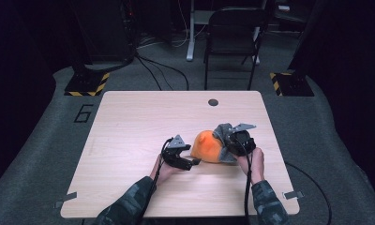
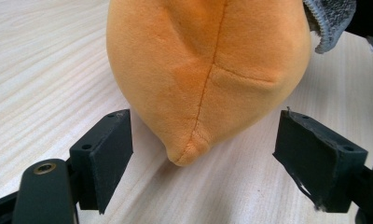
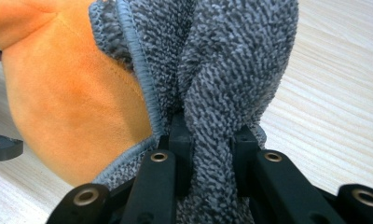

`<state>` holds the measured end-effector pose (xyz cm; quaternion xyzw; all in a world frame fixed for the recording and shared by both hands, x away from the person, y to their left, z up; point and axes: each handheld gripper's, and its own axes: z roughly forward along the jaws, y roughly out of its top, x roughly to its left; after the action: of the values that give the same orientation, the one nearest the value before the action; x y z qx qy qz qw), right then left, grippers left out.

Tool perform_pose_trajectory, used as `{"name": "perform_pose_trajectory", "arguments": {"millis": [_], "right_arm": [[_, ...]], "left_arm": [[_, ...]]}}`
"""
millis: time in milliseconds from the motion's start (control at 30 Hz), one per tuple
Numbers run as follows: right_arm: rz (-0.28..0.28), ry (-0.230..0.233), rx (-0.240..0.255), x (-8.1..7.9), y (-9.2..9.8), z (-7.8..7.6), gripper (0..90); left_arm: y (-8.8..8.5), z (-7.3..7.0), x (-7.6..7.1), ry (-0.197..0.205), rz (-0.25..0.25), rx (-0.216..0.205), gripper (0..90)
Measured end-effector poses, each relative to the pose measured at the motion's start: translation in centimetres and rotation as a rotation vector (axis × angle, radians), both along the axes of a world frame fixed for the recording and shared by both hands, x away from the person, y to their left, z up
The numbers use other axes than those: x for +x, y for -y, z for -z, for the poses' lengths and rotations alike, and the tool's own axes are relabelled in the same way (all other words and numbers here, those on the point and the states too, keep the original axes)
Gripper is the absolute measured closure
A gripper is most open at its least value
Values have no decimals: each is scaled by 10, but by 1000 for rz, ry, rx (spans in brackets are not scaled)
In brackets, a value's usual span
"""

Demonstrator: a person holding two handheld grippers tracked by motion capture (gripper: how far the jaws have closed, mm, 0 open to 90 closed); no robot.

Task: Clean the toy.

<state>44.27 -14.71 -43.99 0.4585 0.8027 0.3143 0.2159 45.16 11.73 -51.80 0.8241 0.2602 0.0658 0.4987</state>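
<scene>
Table [image 1: 129,140]: a pale wooden top is seen, with a dark round hole [image 1: 213,102] near its far edge.
Orange plush toy [image 1: 207,146]: it is laid on the table right of centre, between the two grippers; a pointed, seamed end is turned toward the left gripper.
Grey cloth [image 3: 231,70]: it is bunched against the toy's right side and touches it.
Right gripper [image 1: 232,140]: its jaws are clamped on a fold of the grey cloth.
Left gripper [image 1: 192,161]: its jaws are spread wide, either side of the toy's pointed end, and the pads [image 2: 111,149] are kept clear of it.
</scene>
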Motion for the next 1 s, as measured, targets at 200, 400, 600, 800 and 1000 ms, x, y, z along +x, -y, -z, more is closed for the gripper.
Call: {"name": "perform_pose_trajectory", "arguments": {"millis": [200, 400, 600, 800, 1000], "right_arm": [[6, 4, 1, 0, 0, 0, 763], [0, 8, -2, 0, 0, 0, 763], [1, 7, -2, 0, 0, 0, 763], [3, 5, 1, 0, 0, 0, 763], [8, 9, 2, 0, 0, 1, 763]], "left_arm": [[0, 3, 2, -13, 1, -5, 193], [1, 4, 1, -10, -6, -9, 223], [1, 4, 0, -16, -14, -6, 241], [3, 5, 0, -9, -4, 3, 274], [5, 6, -2, 6, -23, 11, 359]]}}
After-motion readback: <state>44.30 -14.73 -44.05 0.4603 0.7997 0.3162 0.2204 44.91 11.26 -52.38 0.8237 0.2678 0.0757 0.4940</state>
